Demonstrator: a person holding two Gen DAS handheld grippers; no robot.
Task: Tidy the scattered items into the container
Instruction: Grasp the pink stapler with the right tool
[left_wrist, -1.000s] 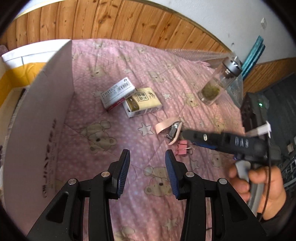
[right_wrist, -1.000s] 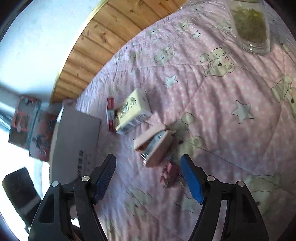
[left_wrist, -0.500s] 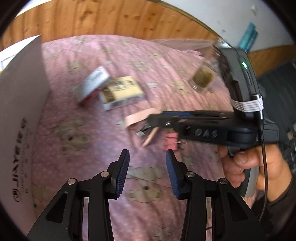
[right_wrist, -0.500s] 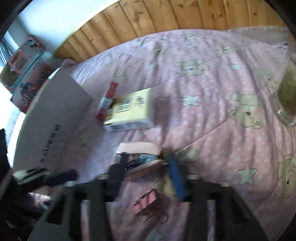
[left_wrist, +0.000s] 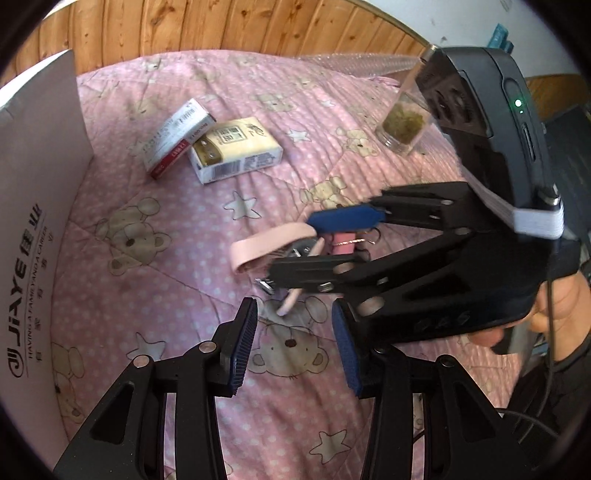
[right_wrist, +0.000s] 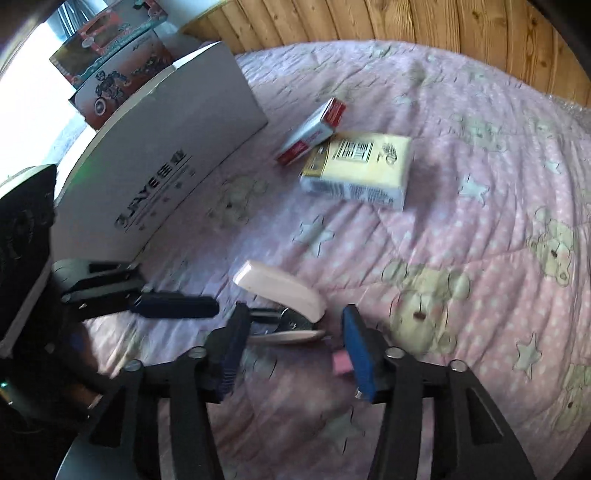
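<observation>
A pink stapler (left_wrist: 266, 245) (right_wrist: 284, 291) lies open on the pink quilt, with a pink binder clip (left_wrist: 345, 240) (right_wrist: 341, 362) beside it. My right gripper (right_wrist: 291, 332) (left_wrist: 321, 240) is open with its jaws on either side of the stapler's hinge end. My left gripper (left_wrist: 291, 343) is open and empty, just in front of the stapler. A yellow box (left_wrist: 236, 149) (right_wrist: 362, 170) and a red-and-white box (left_wrist: 177, 138) (right_wrist: 314, 131) lie together further back. The white cardboard container (left_wrist: 33, 206) (right_wrist: 162, 147) stands at the left.
A glass jar (left_wrist: 404, 122) with green contents stands at the back right of the quilt. A wooden panelled wall (left_wrist: 221, 29) runs behind the bed. Toy boxes (right_wrist: 110, 51) sit behind the container.
My right gripper has swung in from the right and come down around the stapler, with its jaws narrower than before. My left gripper has stayed open and shifted slightly.
</observation>
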